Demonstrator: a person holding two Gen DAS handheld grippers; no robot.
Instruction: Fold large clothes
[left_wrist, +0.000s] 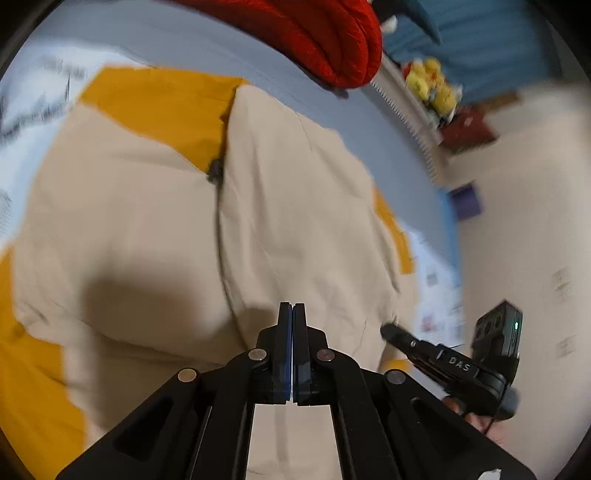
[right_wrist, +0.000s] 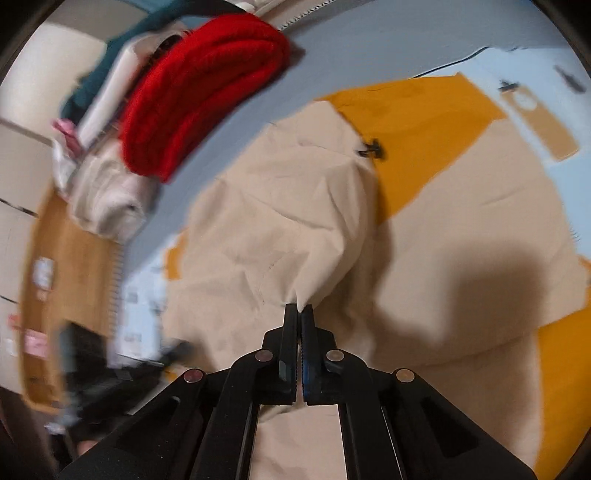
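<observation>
1. The right hand-held gripper (right_wrist: 298, 308) has its jaws pinched on a peak of beige cloth from the jacket (right_wrist: 280, 229), and the fabric rises into a tented ridge running away toward 12 o'clock in its view.
2. The left hand-held gripper (left_wrist: 291, 306) has its jaws pressed together; I cannot tell from its own view whether cloth is caught between them, since no fabric shows at the tips.
3. To do this fold well, I would carry the pinched edge across in a low arc, keeping the cloth taut enough that the crease forms straight and the layer beneath does not drag along.
4. The free side wants steadying near the intended crease, judging by how loosely the cloth billows.
5. Set the edge down so that it meets the far edge squarely before letting go; a slanted landing would leave a lopsided bundle.
6. The jacket lies spread on a pale blue-grey bed (left_wrist: 207, 48), filling most of both views.
7. It is beige with mustard-yellow panels, one toward 11 o'clock in the left view and another along the 8 o'clock edge.
8. A dark zip line with a small black puller (left_wrist: 215, 170) runs down its middle.
9. The cloth looks thin and softly creased, so it should hold a pressed fold only lightly.
10. A folded red knit (left_wrist: 325, 40) sits beyond the jacket at 12 o'clock, well apart from it.
</observation>
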